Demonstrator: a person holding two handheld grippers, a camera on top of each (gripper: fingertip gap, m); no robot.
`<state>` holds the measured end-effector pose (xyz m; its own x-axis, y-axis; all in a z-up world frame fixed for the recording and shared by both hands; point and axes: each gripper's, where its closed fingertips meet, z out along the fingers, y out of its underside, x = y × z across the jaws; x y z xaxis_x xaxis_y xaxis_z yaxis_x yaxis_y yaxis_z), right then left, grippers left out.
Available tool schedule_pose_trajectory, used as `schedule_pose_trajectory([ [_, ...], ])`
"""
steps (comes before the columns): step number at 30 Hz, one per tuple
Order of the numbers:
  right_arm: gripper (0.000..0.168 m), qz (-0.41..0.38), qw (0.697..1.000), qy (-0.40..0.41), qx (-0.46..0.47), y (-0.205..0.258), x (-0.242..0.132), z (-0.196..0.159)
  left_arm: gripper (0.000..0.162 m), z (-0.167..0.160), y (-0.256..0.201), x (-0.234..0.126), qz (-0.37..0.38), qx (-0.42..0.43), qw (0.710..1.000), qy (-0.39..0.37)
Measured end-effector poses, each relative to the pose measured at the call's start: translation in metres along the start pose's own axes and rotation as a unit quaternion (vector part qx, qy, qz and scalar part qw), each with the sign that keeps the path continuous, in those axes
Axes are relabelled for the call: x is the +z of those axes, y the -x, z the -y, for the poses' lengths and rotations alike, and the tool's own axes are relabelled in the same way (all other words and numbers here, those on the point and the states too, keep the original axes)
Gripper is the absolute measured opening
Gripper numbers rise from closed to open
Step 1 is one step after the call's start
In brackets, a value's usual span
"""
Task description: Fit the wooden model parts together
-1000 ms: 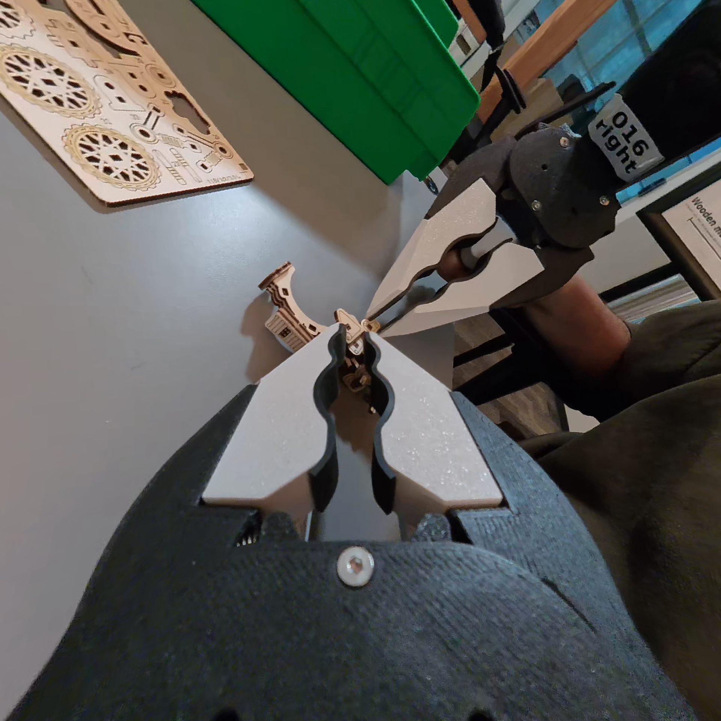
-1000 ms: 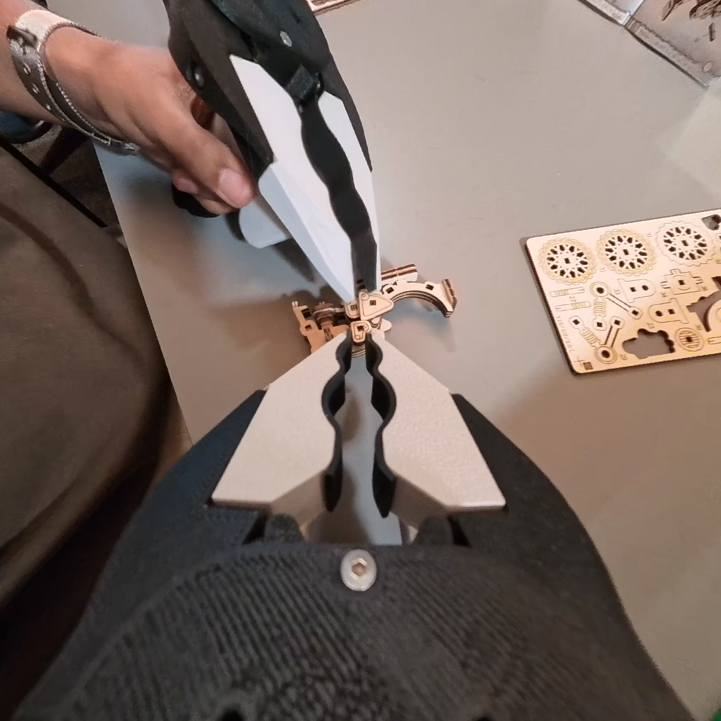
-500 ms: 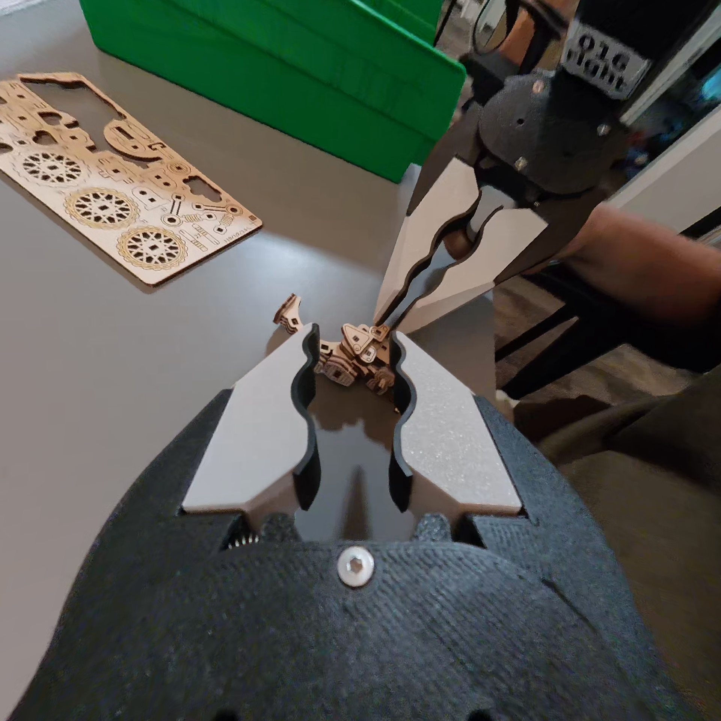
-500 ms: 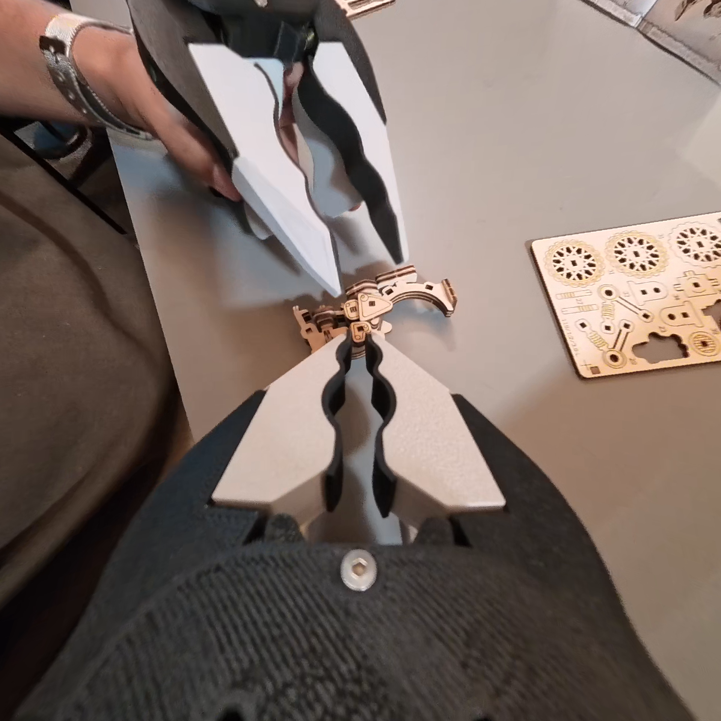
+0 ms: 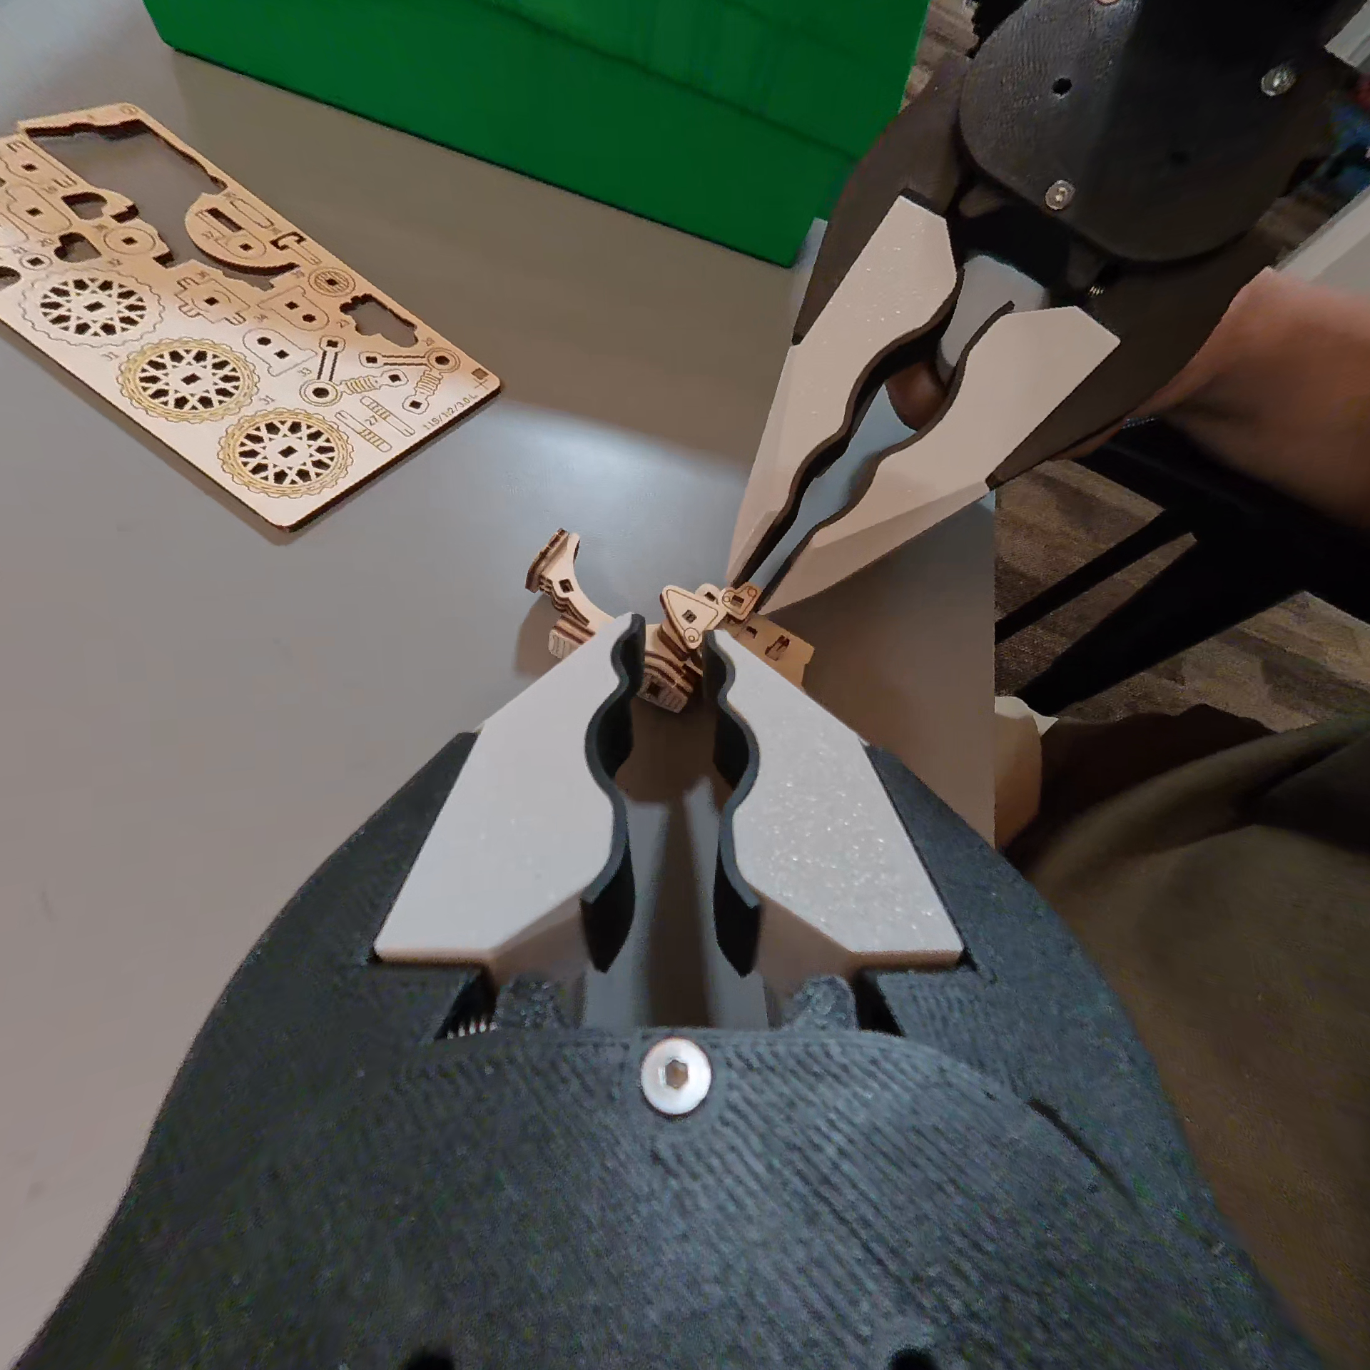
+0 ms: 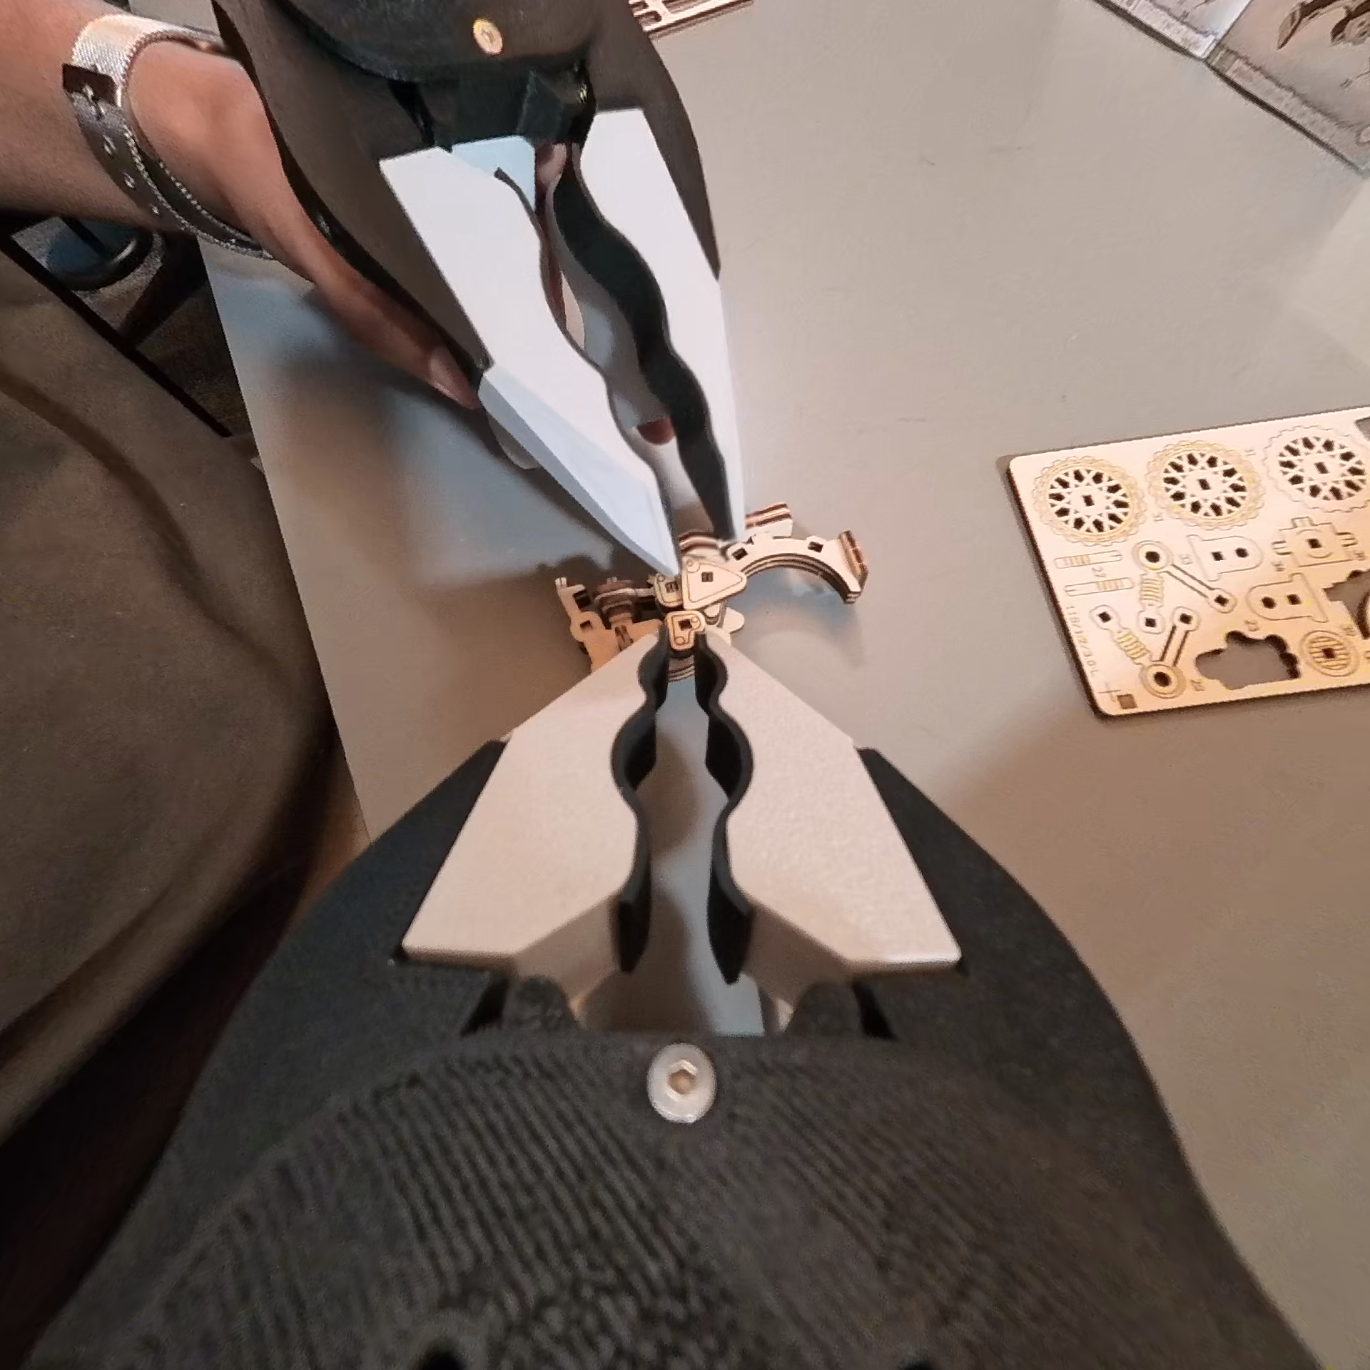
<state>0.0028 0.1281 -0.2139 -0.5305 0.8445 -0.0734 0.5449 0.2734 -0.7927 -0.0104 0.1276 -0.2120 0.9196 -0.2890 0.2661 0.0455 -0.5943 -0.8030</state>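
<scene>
Now, in the left wrist view, the left tool (image 5: 671,641) stands narrowly parted around the small pale laser-cut wooden model assembly (image 5: 671,652), which rests on the grey bench (image 5: 222,667) near its edge. A second ago these jaws were pinched on the assembly; half a second ago they had spread wide; they have since closed part-way, and contact on both pads cannot be confirmed. The right tool (image 5: 749,589) comes down from upper right, jaws nearly together on a small tab at the assembly's top. A flat tan wooden parts sheet (image 5: 222,333) lies well apart to the left, in front of a green plastic bin (image 5: 519,89).

In the right wrist view, the right tool (image 6: 686,652) holds a small square-holed wooden piece (image 6: 683,629) at its tips, as in both earlier frames. The left tool (image 6: 686,548) has returned to the triangular plate after lifting clear. Judgement: the left grip is being re-seated so the held piece can be pressed home; fitting is unfinished.
</scene>
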Motion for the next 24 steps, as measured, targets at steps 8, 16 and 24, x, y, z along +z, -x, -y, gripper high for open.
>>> schedule_pose_trajectory([
  [8,0.005,0.003,1.0,-0.001,0.004,0.0,-0.0001,-0.0001,0.011,-0.003,-0.0073,0.0015,-0.013,0.028,0.999,0.011],
  [16,0.005,0.005,1.0,-0.002,0.005,0.0001,0.0002,0.0001,0.011,0.0008,-0.0025,-0.0005,-0.052,-0.019,0.998,0.003],
  [24,0.005,0.011,1.0,-0.004,0.009,0.0006,0.0006,0.0002,0.01,-0.0013,-0.0057,0.002,-0.068,0.005,0.998,0.019],
])
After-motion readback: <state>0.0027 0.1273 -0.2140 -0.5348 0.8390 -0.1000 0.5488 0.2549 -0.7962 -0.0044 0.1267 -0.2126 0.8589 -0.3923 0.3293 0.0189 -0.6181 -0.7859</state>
